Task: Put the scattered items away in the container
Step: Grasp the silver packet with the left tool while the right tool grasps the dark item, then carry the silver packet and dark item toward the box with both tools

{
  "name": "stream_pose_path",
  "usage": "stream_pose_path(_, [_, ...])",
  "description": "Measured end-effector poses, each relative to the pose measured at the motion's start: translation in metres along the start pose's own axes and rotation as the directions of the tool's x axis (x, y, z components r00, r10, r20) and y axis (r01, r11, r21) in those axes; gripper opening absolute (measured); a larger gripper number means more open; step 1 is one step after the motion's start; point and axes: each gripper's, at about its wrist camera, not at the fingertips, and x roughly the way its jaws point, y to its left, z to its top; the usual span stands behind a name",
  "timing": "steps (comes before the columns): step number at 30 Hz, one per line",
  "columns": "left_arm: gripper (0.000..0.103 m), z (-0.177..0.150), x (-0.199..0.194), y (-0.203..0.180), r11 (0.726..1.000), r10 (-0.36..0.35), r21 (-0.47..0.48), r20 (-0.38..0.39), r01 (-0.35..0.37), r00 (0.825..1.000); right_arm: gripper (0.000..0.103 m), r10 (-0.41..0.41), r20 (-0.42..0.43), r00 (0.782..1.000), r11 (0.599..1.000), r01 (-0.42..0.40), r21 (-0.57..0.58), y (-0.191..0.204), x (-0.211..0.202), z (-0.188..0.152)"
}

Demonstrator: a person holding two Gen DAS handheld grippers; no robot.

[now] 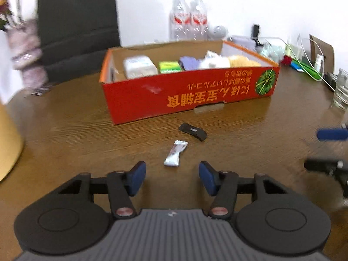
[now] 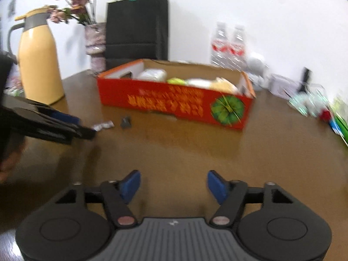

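The left tool (image 1: 172, 177) hovers wide open and empty just short of a silver sachet (image 1: 175, 153), a black clip (image 1: 192, 131) beyond it, both in front of the red box (image 1: 187, 95) (already part-filled); the right tool (image 2: 173, 187) gapes empty over the counter (image 2: 184, 152).

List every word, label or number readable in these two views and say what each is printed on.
Nothing can be quoted with confidence.
Red box: large orange Japanese characters, upside down in the left view, blurred in the right; not reliably readable.
Water bottles: red labels, text blurred.
Small black item on the table: a tiny white label, too small to read.
Silver packet: print too small to read.
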Motion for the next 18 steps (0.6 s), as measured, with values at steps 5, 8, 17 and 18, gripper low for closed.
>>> stream_pose_path(5, [0.049, 0.003, 0.010, 0.011, 0.996, -0.088, -0.021, 0.037, 0.089, 0.995, 0.052, 0.091, 0.014, 0.996, 0.990, -0.089, -0.105, 0.014, 0.035, 0.036])
stream_pose_path(8, [0.019, 0.001, 0.011, 0.013, 0.999, -0.043, -0.013, 0.071, 0.044, 0.997, 0.046, 0.152, -0.002, 0.988, 0.980, -0.151, -0.130, 0.030, 0.065, 0.054])
stream_pose_path(17, [0.013, -0.003, 0.004, 0.020, 0.998, -0.034, -0.050, 0.078, 0.038, 0.996, 0.025, 0.160, -0.050, 0.986, 0.977, -0.165, -0.133, 0.058, 0.123, 0.074])
stream_pose_path(18, [0.013, -0.003, 0.004, 0.021, 0.998, -0.029, -0.055, 0.076, 0.033, 0.997, 0.019, 0.167, -0.055, 0.984, 0.977, -0.173, -0.128, 0.059, 0.125, 0.071])
